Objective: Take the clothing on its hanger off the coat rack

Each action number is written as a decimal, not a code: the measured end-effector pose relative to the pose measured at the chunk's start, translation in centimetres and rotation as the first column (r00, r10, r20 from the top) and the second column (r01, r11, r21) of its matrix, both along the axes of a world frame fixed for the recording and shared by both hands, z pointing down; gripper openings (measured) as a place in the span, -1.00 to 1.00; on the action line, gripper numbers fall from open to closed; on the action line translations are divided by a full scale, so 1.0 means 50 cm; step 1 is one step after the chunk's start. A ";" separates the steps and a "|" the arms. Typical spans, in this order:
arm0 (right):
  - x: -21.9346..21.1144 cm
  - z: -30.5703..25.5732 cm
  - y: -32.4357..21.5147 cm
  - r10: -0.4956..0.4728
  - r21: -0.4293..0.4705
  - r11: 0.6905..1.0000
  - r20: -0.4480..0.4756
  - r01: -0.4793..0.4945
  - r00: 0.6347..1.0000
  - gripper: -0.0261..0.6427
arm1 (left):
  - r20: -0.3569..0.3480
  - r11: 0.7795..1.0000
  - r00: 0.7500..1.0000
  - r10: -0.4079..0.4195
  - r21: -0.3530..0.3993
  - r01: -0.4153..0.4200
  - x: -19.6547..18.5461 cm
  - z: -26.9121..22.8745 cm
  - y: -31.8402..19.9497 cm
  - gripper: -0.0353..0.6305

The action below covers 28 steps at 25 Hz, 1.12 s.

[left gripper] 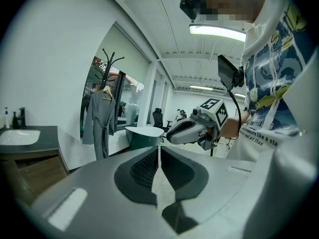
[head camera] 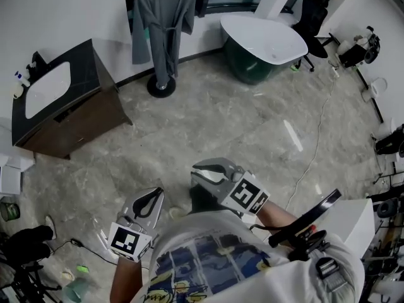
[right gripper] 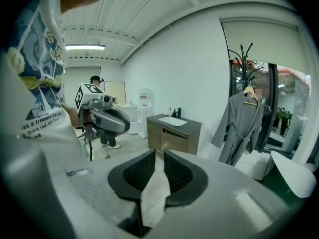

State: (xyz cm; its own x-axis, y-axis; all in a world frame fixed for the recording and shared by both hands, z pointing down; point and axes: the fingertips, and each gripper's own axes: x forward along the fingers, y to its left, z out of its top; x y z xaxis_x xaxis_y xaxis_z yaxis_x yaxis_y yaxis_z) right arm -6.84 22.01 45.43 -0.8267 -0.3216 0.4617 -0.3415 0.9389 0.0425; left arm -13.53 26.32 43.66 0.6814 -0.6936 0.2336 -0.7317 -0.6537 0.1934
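Grey robe (head camera: 161, 17) on its hanger (right gripper: 250, 94) hangs on the coat rack (head camera: 161, 87) at the far wall, right of the sink surface (head camera: 88, 74). Your left gripper (head camera: 151, 197): jaws shut, empty. Right gripper (head camera: 201, 173): jaws a slit apart, nothing btwn. Both near you, well apart from the rack.
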 end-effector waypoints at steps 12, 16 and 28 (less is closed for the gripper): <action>0.019 -0.033 -0.332 0.059 0.069 0.995 0.088 -0.065 0.994 -0.56 | 0.044 0.999 0.998 -0.033 0.011 0.033 -0.001 -0.005 -0.262 -0.82; 0.059 -0.051 -0.423 0.066 0.060 0.996 0.109 -0.073 0.992 -0.56 | 0.081 1.000 0.997 -0.020 0.025 0.018 0.025 -0.042 -0.379 -0.82; 0.234 -0.016 -0.636 0.267 0.015 0.963 0.085 -0.270 0.960 -0.56 | 0.067 0.998 0.996 0.053 0.034 -0.055 0.105 -0.048 -0.687 -0.71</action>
State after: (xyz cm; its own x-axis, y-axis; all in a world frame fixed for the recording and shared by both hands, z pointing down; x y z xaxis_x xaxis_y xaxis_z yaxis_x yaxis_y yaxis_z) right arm 4.88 -9.80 44.60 -0.7426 -0.5480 0.3851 -0.5843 0.8111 0.0274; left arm -8.28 -8.03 41.24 0.7021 -0.6648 0.2550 -0.7054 -0.6982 0.1220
